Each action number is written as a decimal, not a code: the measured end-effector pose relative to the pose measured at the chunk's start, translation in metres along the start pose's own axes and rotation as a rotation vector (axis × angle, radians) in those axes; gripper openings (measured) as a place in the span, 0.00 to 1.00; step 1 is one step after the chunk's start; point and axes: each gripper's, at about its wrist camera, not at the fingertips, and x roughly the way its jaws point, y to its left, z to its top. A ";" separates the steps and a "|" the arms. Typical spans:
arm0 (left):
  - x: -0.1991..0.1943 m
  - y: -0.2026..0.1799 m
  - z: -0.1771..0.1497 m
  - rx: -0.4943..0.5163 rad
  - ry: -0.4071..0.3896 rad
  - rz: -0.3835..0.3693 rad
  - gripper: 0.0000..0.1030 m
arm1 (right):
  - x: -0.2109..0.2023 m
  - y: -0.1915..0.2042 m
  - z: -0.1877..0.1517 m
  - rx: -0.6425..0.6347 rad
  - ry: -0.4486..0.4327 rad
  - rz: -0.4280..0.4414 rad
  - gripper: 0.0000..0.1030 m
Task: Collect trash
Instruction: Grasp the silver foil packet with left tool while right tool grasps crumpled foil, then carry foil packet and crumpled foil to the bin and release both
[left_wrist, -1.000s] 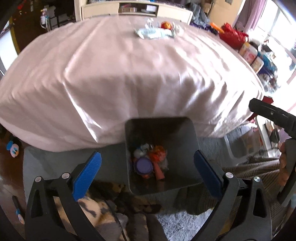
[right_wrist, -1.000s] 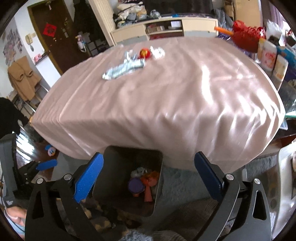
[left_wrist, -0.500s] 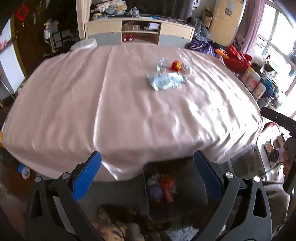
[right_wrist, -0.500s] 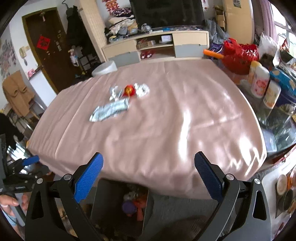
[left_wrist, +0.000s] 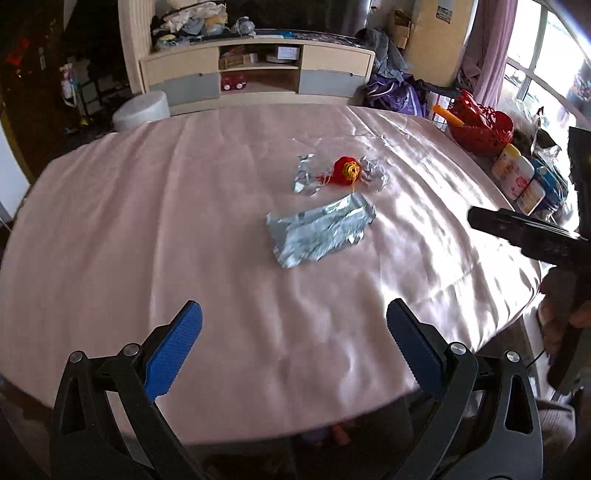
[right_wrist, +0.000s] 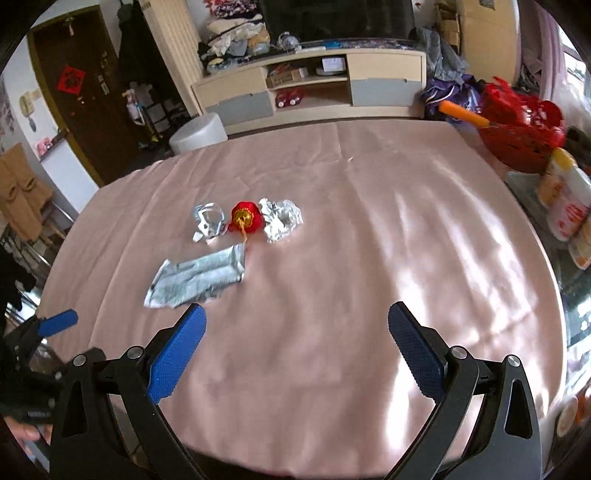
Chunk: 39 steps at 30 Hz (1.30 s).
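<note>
Hovering both tongs, left gripper (left_wrist: 293, 345) and right gripper (right_wrist: 295, 345), wide open and empty, we see the foil wrapper (right_wrist: 197, 277) lying flat before the red ornament (right_wrist: 245, 221); pinching risks snagging the tablecloth (right_wrist: 369, 258).

Setting: home living room.
Low TV cabinet (right_wrist: 310, 83) with clothes heaped on top, wooden door (right_wrist: 85, 107) bearing red decoration, pink-clothed table (right_wrist: 369, 258).
</note>
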 end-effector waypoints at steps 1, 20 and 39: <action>0.004 -0.001 0.003 0.005 -0.001 0.000 0.92 | 0.007 0.001 0.004 -0.001 0.005 -0.004 0.96; 0.102 -0.020 0.048 0.127 0.048 0.014 0.92 | 0.102 0.006 0.051 0.023 0.082 0.029 0.68; 0.104 -0.041 0.029 0.216 0.034 -0.013 0.33 | 0.093 -0.018 0.032 0.009 0.061 -0.028 0.14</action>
